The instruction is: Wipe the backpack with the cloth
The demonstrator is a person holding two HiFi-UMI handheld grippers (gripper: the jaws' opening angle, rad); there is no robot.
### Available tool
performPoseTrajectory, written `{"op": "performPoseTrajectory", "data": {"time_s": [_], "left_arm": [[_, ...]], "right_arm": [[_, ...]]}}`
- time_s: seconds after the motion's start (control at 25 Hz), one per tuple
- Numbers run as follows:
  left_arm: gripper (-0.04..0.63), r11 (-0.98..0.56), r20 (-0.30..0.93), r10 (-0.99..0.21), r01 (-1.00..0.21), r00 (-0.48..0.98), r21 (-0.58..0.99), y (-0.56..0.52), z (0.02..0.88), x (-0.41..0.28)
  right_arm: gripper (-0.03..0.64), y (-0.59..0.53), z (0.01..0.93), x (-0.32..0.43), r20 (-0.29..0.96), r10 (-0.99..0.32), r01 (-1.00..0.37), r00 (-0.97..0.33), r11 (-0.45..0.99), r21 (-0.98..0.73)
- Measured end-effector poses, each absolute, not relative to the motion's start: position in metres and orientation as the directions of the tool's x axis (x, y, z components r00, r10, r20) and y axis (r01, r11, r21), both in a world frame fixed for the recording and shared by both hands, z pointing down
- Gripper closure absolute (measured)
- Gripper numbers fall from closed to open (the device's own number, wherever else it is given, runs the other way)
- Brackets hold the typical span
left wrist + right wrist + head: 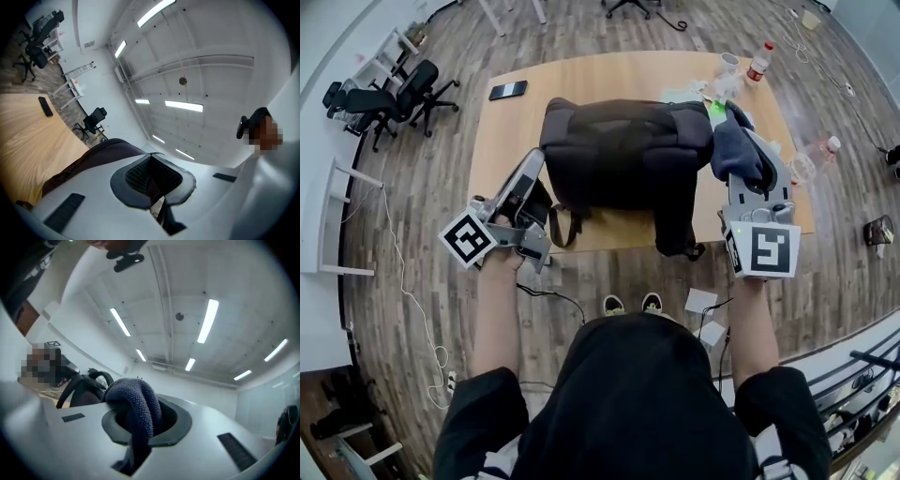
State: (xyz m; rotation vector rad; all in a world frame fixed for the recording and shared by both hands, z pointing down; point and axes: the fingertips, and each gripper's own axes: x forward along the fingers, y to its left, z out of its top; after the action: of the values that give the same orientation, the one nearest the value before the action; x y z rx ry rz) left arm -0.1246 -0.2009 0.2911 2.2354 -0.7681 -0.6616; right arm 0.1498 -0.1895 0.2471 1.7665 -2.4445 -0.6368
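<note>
Head view. We note a dark backpack (623,155) lying on the wooden desk (516,131), centred between left and right. It reaches the near edge, where one strap hangs over. The left gripper (534,183) is at the backpack's near left corner. The right gripper (755,164) is at the backpack's right end and carries a dark blue cloth (733,150). Whether the cloth touches the backpack we cannot confirm. A phone (507,90) lies toward the far left corner of the desk, and a bottle (757,62) stands at the far right corner. Office chairs (398,94) stand on the floor, left of the desk.

Left gripper view. The fingers of the left gripper (151,180) are together. A thin dark strip shows in the seam between them, and we cannot tell what it is. The backpack (93,154) rises just behind the fingers on the left. The desk (28,136) and the phone (45,106) lie beyond it.

Right gripper view. The fingers of the right gripper (140,420) are clamped on the cloth (136,401). The cloth is a knitted fabric that bulges up out of the fingers, and a fold of it trails down in front of them. The backpack (84,385) shows at the left, behind the cloth, with its carry handle arched upward.
</note>
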Motion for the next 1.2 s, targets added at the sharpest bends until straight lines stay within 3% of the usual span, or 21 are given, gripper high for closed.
{"op": "performPoseTrajectory", "data": {"time_s": [0.12,0.2,0.32,0.44,0.8,1.2], "left_arm": [[0.578,-0.558,-0.196,-0.727,-0.4,0.658,0.727,-0.198,0.293,-0.125],[0.578,-0.541,-0.142,-0.76,-0.495,0.634,0.68,-0.195,0.294,-0.127],[0.578,-0.527,-0.057,-0.791,-0.633,0.609,0.567,-0.189,0.296,-0.125],[0.577,-0.508,-0.028,-0.814,-0.689,0.58,0.518,-0.184,0.298,-0.123],[0.577,-0.505,-0.016,-0.806,-0.672,0.592,0.541,-0.176,0.313,-0.117],[0.577,-0.516,0.017,-0.787,-0.672,0.617,0.532,-0.166,0.333,-0.109]], "right_arm": [[0.583,-0.187,0.24,0.106,-0.077,-0.899,-0.76,-0.432,0.317,0.567],[0.583,-0.194,0.258,0.082,0.017,-0.907,-0.681,-0.42,0.328,0.655],[0.583,-0.191,0.265,0.071,-0.031,-0.926,-0.651,-0.377,0.241,0.72],[0.583,-0.183,0.269,0.066,-0.046,-0.928,-0.628,-0.369,0.212,0.748],[0.583,-0.157,0.298,0.046,-0.003,-0.902,-0.611,-0.432,0.291,0.736],[0.583,-0.145,0.433,0.035,0.238,-0.823,-0.56,-0.517,0.535,0.633]]}}
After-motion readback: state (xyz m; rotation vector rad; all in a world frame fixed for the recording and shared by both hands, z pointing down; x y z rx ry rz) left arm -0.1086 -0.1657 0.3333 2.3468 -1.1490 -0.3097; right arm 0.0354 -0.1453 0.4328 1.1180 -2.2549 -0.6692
